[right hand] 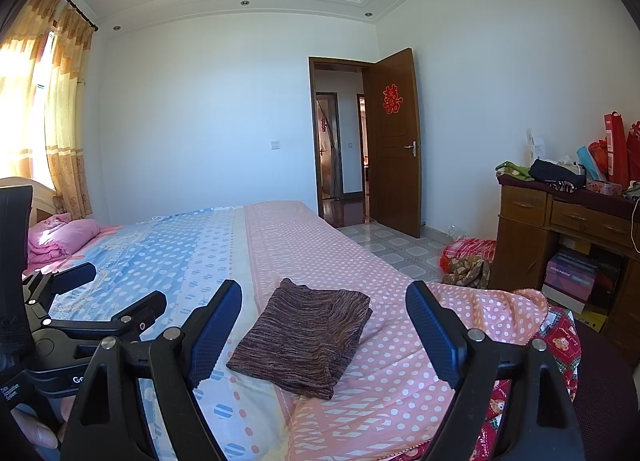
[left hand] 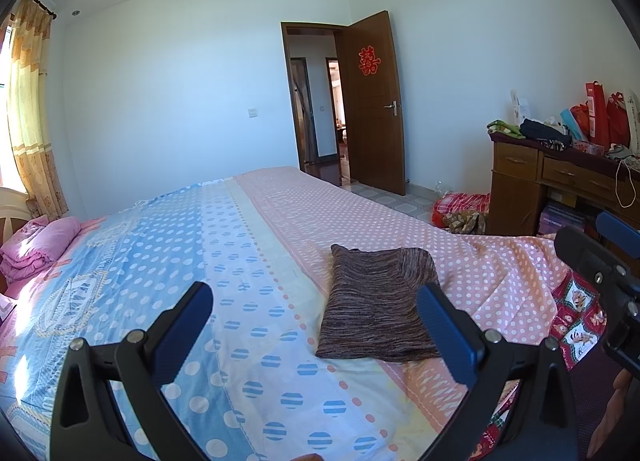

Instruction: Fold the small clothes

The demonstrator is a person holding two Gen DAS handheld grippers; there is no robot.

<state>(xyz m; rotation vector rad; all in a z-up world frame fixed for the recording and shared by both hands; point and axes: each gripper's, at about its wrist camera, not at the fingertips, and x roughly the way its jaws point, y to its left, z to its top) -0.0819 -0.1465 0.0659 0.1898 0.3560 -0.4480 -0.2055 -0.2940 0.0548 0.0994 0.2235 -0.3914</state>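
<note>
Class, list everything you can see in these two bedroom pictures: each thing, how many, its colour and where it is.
Folded garment: one, brown-striped, on bed's pink side.
Bedsheet: one, blue and pink, dotted, covering the bed.
Pink bedding: one bundle, far left on bed.
Door: one, brown, open, red decoration.
Curtain: one, yellow-orange, left window.
Desk: one, brown, right wall, cluttered top.
Red bags: several, on desk.
Red bundle: one, on floor by desk.
Left tool: open, empty.
Right tool: open, empty.
</note>
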